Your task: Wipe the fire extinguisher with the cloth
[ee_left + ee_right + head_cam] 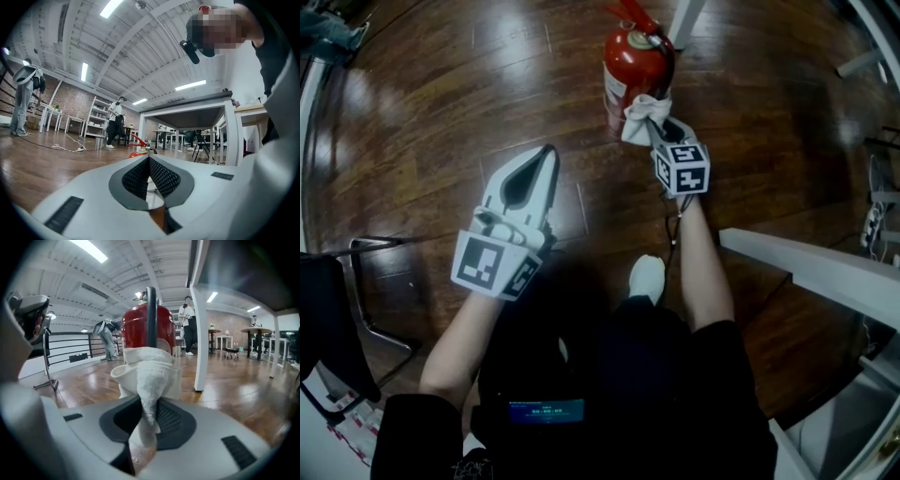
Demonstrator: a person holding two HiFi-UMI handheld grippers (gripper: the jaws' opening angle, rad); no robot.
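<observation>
While the right gripper (661, 124) clenches its 2 jaws on a narrow fold of the white cloth (641, 116), the bunched end of that cloth appears to touch the lower front of the red fire extinguisher (634, 64). The extinguisher stands upright on the wooden floor (469, 84), ahead of the person and just beside a white post (684, 19). The left gripper (547, 157) hangs well apart to the left, with its jaws pressed together on nothing.

Judging from this, the wipe calls for light, even pressure. The cylinder stands free and would likely slide or tip if pushed hard from 1 side. Long strokes along the curved body, shifted round it bit by bit, should cover more than dabbing with the wad. A black hose (151, 315) runs down the front, and the loose cloth could snag on it, so strokes are best run alongside it. Only a thin fold sits between the jaws, so a firm clamp matters. The idle left gripper could steady the top.
</observation>
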